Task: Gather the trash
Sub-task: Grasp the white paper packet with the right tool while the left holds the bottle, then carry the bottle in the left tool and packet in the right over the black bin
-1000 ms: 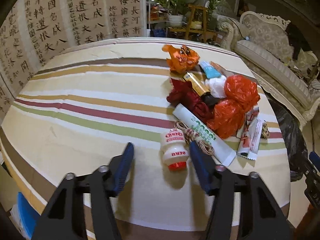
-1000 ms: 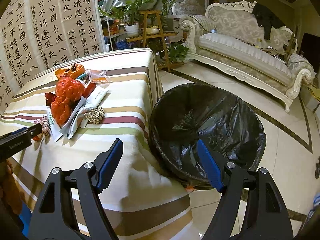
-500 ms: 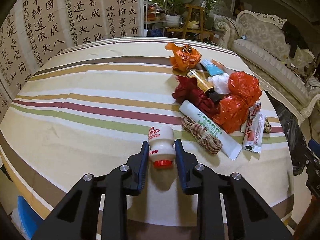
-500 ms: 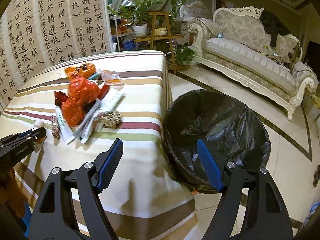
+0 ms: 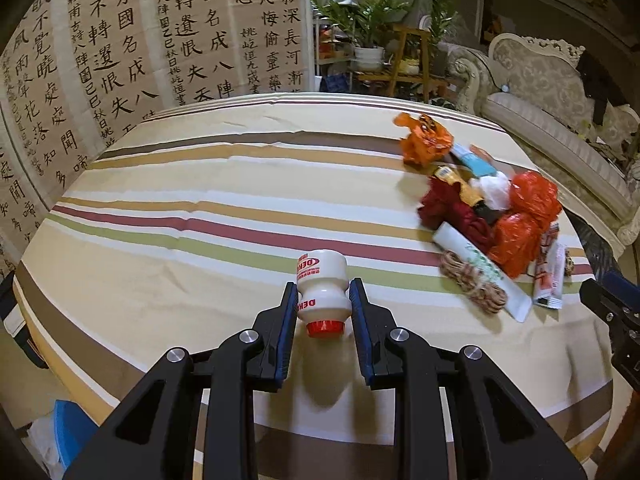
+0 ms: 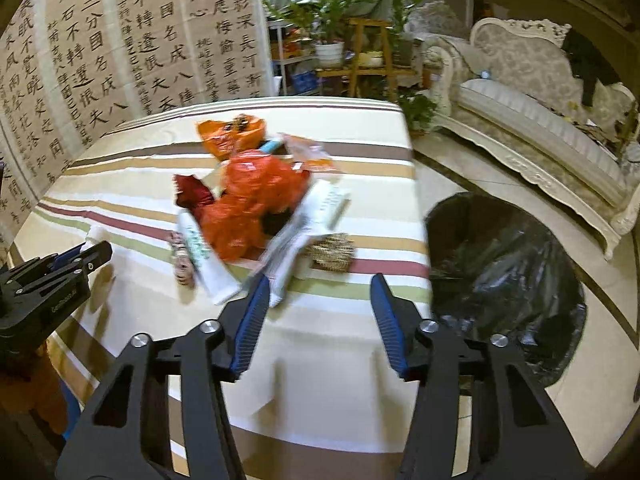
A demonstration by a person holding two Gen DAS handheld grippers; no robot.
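**Small bottle pinched as trash pile waits on striped worktop**

The left tool point(image 5: 322, 300) pinches a small white plastic bottle with a red cap and red lettering point(image 5: 322, 284), its blue pads pressed against the bottle's narrow waist, cap end pointing back toward the camera. The bottle sits low over the worktop covered in a cream cloth with brown, maroon and green stripes point(image 5: 192, 208), apart from the heap of trash and on the side of it away from the bin.

That heap gathers around a crumpled red-orange plastic bag point(image 6: 252, 196). Beside the bag lie a dark red crumpled cloth or wrapper point(image 6: 192, 192), a long white tube with green print point(image 6: 200, 256) and a coil of tan rope point(image 5: 472, 284). Behind the bag sits an orange printed snack wrapper point(image 6: 230, 134); on the bag's bin side rest a white paper packet point(image 6: 316, 216) and a tan woven scrubber-like bundle point(image 6: 332, 250).

The right tool point(image 6: 316, 304) hangs over the near edge of the worktop, just in front of the bag, its blue-padded jaws closing with nothing between them. Beyond the worktop's edge, on the far side of the bag from the bottle, stands a round bin lined with a black plastic sack point(image 6: 504, 288) on the pale tiled floor point(image 6: 460, 172).
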